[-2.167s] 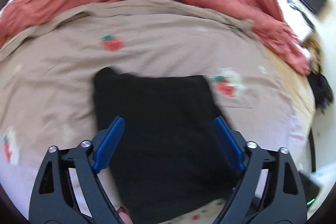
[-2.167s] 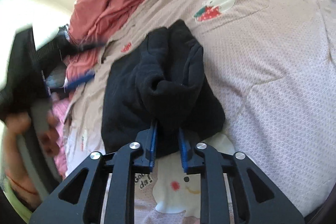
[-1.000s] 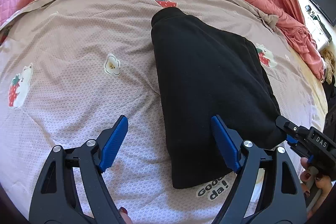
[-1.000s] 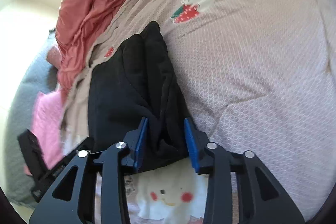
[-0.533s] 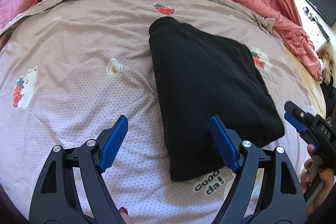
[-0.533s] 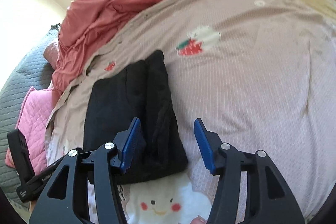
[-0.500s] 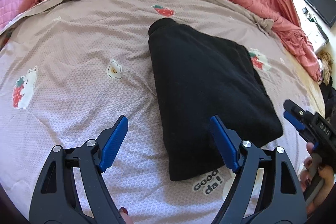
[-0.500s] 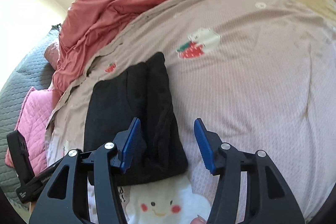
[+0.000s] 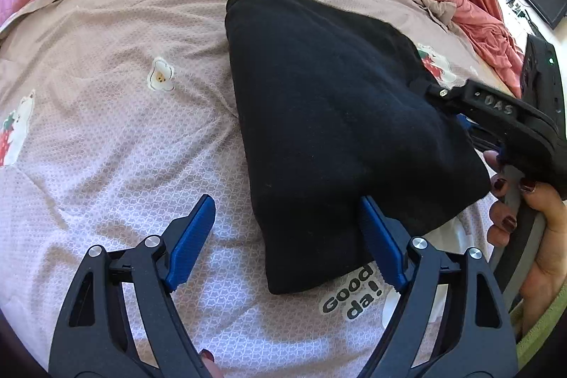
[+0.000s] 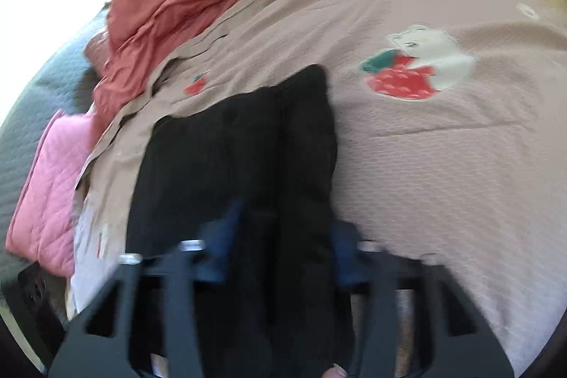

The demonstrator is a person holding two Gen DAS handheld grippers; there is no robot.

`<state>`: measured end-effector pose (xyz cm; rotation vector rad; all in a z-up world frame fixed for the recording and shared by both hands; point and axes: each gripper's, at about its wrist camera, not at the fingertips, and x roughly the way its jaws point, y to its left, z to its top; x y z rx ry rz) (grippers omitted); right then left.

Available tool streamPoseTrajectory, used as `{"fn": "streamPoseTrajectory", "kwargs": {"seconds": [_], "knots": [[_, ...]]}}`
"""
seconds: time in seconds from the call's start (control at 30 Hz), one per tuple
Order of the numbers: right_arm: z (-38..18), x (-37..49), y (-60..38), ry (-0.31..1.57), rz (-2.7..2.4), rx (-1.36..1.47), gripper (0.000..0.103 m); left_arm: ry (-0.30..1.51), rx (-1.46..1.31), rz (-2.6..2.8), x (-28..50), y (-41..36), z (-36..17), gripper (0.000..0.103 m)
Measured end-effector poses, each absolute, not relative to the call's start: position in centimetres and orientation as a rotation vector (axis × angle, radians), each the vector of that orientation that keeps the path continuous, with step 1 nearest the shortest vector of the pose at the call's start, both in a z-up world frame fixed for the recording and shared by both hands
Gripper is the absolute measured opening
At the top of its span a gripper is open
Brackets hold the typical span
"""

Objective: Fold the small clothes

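Black garment folded into a compact bundle on bed; left tool spread, right tool spread astride it; final tidying probably left.

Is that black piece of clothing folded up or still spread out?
Folded. The black garment lies as a compact thick bundle on the bedspread, with layered edges showing in the right wrist view.

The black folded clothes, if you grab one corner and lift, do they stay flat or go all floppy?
Probably floppy: the black folded garment looks like soft, thick knit that sags over its layered edges. One corner alone would likely let the fold fall open. It probably won't slide much, since the quilted bedspread looks textured.
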<state>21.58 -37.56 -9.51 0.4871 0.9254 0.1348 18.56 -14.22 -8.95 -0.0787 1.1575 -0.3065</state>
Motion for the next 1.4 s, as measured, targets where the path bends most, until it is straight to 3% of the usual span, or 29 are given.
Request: {"fn": "streamPoseTrajectory", "kwargs": {"seconds": [0.07, 0.17, 0.3, 0.37, 0.53, 0.57, 0.67, 0.9, 1.1, 1.23, 1.4], "knots": [[-7.5, 21.0, -35.5, 0.870, 0.153, 0.328, 0.023, 1.146, -0.059, -0.297, 18.4, -14.2, -8.7, 0.076], [-5.8, 20.5, -34.2, 0.809, 0.182, 0.260, 0.022, 1.129, -0.059, -0.283, 18.2, -14.0, -8.5, 0.076], [-8.7, 21.5, -35.7, 0.903, 0.108, 0.304, 0.027, 1.145, -0.089, -0.295, 18.2, -13.8, -9.0, 0.078], [-9.3, 21.7, -36.3, 0.909, 0.097, 0.338, 0.036, 1.142, -0.088, -0.295, 18.2, -14.0, -9.2, 0.078], [-9.4, 21.5, -36.7, 0.907, 0.077, 0.329, 0.047, 1.149, -0.100, -0.293, 18.3, -13.9, -9.3, 0.079], [-9.0, 21.3, -36.7, 0.900, 0.066, 0.319, 0.057, 1.150, -0.100, -0.293, 18.3, -13.9, -9.3, 0.079], [-7.9, 20.4, -36.8, 0.862, 0.025, 0.280, 0.075, 1.149, -0.106, -0.287, 18.1, -13.7, -9.1, 0.079], [-5.0, 17.5, -36.9, 0.755, -0.003, 0.235, 0.094, 1.144, -0.116, -0.280, 17.7, -13.5, -8.3, 0.079], [-1.7, 14.6, -36.6, 0.631, -0.022, 0.209, 0.098, 1.111, -0.116, -0.275, 17.0, -12.7, -6.5, 0.080], [0.1, 12.3, -35.9, 0.560, -0.042, 0.195, 0.098, 1.055, -0.088, -0.276, 16.1, -12.2, -4.2, 0.094], [2.0, 9.1, -34.9, 0.493, -0.044, 0.161, 0.098, 0.975, -0.042, -0.247, 14.2, -11.7, -1.4, 0.094]]}}
